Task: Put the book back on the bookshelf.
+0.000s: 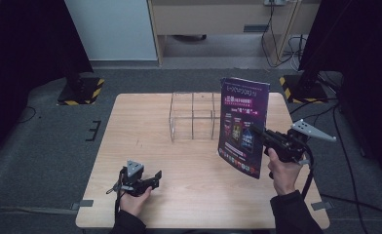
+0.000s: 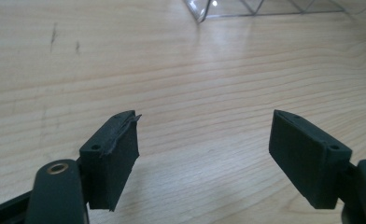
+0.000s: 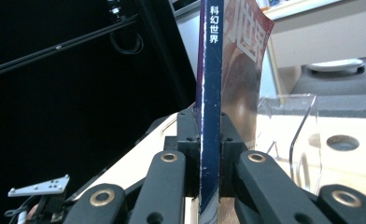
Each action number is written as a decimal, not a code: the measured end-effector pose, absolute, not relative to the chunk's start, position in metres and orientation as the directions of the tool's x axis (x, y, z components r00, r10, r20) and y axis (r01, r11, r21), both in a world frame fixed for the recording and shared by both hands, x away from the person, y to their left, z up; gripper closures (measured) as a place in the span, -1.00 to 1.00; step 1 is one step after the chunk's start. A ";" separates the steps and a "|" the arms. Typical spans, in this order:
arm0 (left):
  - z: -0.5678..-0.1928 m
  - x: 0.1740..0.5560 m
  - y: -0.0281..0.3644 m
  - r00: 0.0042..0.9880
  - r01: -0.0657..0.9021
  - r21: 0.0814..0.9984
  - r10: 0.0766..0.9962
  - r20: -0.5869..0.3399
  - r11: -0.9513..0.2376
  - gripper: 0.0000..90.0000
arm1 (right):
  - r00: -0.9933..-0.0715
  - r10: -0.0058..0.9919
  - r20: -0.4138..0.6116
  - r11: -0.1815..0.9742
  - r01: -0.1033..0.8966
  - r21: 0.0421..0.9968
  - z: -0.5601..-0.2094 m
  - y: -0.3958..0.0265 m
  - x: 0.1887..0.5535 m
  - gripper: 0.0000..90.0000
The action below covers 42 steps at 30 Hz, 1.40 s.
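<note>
Tabletop (image 1: 145, 122): mag (image 1: 242, 126) in R claw (image 1: 258, 131)

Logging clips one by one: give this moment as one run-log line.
right tongs: shut on magazine, upright | left tongs: open, empty | clear rack: behind magazine

A pale wooden worktop (image 1: 140, 122) stood on grey carpet (image 1: 38, 146). At eleven o'clock a white panel (image 1: 113, 29) rose behind it; at twelve o'clock stood light wooden furniture (image 1: 218, 17), with cables (image 1: 276, 44) hanging toward one o'clock. Black stands on yellow-and-black striped bases (image 1: 81, 90) sat at ten and two o'clock, beside dark curtains (image 1: 18, 53). Grey tape (image 1: 85, 203) marked the near corners.
</note>
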<state>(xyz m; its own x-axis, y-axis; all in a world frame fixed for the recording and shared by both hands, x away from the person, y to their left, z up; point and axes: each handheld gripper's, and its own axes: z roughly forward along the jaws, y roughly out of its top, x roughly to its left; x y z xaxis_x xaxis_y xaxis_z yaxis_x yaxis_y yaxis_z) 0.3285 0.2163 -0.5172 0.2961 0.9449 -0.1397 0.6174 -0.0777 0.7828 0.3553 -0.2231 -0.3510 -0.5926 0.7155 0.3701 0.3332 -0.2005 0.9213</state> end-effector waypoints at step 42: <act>-0.535 0.340 0.232 0.257 0.666 0.724 0.966 0.003 -0.179 -0.68 | -0.430 0.868 0.249 -0.178 0.197 0.964 -0.361 -0.191 0.462 0.87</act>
<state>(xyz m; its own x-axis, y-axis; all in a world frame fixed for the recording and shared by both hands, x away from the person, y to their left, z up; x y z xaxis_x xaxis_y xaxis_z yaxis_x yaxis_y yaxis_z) 0.3398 0.2324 -0.5353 0.2568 0.9665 0.0033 0.6656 -0.1793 0.7245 0.4625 -0.1910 -0.3607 -0.4302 0.8678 0.2486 0.1972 -0.1784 0.9640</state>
